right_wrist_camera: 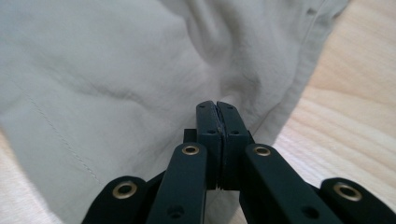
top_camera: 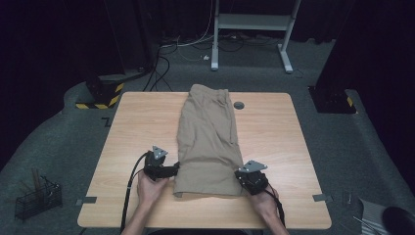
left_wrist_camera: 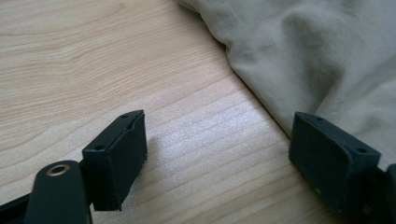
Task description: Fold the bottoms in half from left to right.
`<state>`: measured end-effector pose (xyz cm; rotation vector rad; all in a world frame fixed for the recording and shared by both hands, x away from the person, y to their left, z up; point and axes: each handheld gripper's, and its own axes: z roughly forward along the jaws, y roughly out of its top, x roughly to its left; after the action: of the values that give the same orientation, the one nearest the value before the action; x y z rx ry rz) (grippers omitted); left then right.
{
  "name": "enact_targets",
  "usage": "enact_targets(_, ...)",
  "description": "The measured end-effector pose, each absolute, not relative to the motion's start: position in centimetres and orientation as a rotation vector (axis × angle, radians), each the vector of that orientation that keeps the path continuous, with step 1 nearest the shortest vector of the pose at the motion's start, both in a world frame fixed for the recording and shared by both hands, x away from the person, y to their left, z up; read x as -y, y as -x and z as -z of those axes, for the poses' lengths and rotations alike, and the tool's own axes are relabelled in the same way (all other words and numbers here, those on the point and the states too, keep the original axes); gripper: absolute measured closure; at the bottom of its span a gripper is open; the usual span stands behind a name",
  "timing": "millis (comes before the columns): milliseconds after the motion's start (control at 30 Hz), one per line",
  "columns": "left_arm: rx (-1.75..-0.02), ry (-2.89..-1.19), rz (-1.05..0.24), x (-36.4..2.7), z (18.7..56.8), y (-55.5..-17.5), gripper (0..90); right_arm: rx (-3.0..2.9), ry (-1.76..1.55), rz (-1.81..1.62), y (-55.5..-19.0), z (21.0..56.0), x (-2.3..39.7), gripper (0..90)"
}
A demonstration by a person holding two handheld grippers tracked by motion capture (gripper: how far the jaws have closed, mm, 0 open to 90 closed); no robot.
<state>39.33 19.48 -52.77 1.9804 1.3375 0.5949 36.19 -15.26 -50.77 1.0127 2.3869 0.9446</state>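
The folded khaki shorts (top_camera: 209, 142) lie lengthwise mid-bench (top_camera: 274, 127). Our right gripper (right_wrist_camera: 217, 108) is clenched, apparently pinching the near hem; our left gripper (left_wrist_camera: 217, 154) is released beside the other corner. We grip there too before lifting evenly.

Closed jaws over beige shorts (right_wrist_camera: 116, 70)

No readable text, labels, brands or numbers anywhere; only black-and-yellow hazard stripes (top_camera: 100, 98) on floor bases.
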Motion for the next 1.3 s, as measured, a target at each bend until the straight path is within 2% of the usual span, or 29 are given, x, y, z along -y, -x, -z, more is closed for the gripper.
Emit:
enact_targets(233, -1.338, -1.980, -0.595, -19.5, 52.8, -39.3, 19.5, -2.319, -1.010, -0.997, -35.6, 48.7, 17.0, 89.4)
enact_targets(433, -1.341, -1.959, -0.574, -19.7, 52.7, -39.3, 20.7, -2.405, -1.101, -0.877, -36.6, 51.1, 17.3, 87.2)
enact_targets(533, -1.308, -1.945, -0.489, -19.8, 52.4, -39.2, 28.6, -2.354, -1.133, -0.915, -36.7, 50.7, 17.6, 75.8)
enact_targets(800, -1.194, -1.947, -0.435, -17.4, 50.8, -39.2, 28.9, -2.249, -1.193, -1.037, -39.0, 49.3, 18.0, 66.7)
enact_targets(933, -1.168, -2.031, -0.444, -15.7, 51.6, -39.6, 28.6, -2.278, -1.221, -1.017, -40.8, 50.5, 17.2, 67.6)
enact_targets(1100, -1.151, -2.112, -0.495, -14.8, 52.0, -39.4, 28.6, -2.296, -1.201, -0.942, -41.4, 51.7, 16.8, 84.2)
enact_targets(1300, -1.165, -2.134, -0.526, -14.4, 51.8, -39.2, 30.1, -2.282, -1.187, -0.905, -41.4, 51.7, 17.2, 87.2)
